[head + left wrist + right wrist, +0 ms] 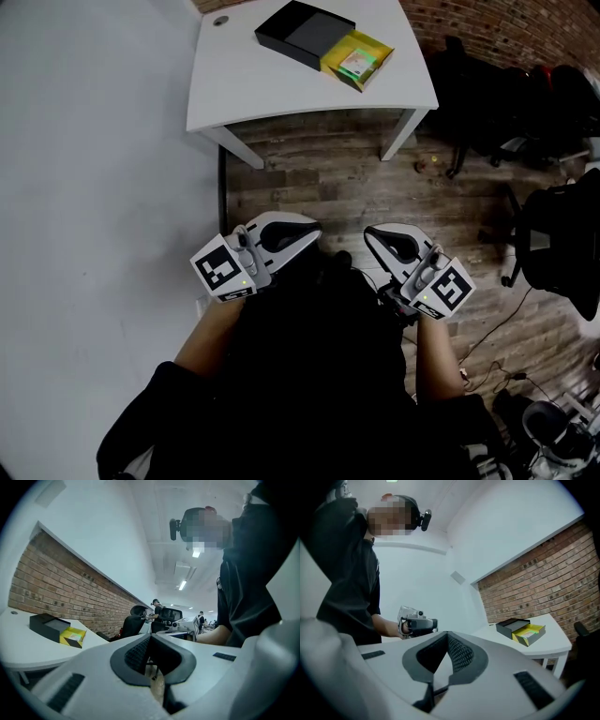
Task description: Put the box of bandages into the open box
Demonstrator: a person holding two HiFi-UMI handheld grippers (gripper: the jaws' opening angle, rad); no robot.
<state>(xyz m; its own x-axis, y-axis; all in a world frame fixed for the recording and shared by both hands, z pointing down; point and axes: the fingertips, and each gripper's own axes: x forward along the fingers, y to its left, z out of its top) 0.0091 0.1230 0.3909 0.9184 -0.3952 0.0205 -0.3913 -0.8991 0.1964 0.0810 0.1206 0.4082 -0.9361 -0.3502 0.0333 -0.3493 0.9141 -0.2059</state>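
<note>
Left gripper [309, 236], right gripper [375, 236] at 6 o'clock, jaws closed, empty. Yellow box [357, 59] touching black box [302, 33], table [244, 84] at 12 o'clock.

I'm in an open-plan office. A red brick wall [506, 28] runs along one side, above a wood-plank floor [309, 178], and a plain white surface [281, 84] stands on thin legs against a white wall [94, 187]. Black swivel chairs [553, 234] crowd the edge. Farther off, under long ceiling strip lights [182, 585], people [155, 607] work among screens [171, 615] and more desks.
</note>
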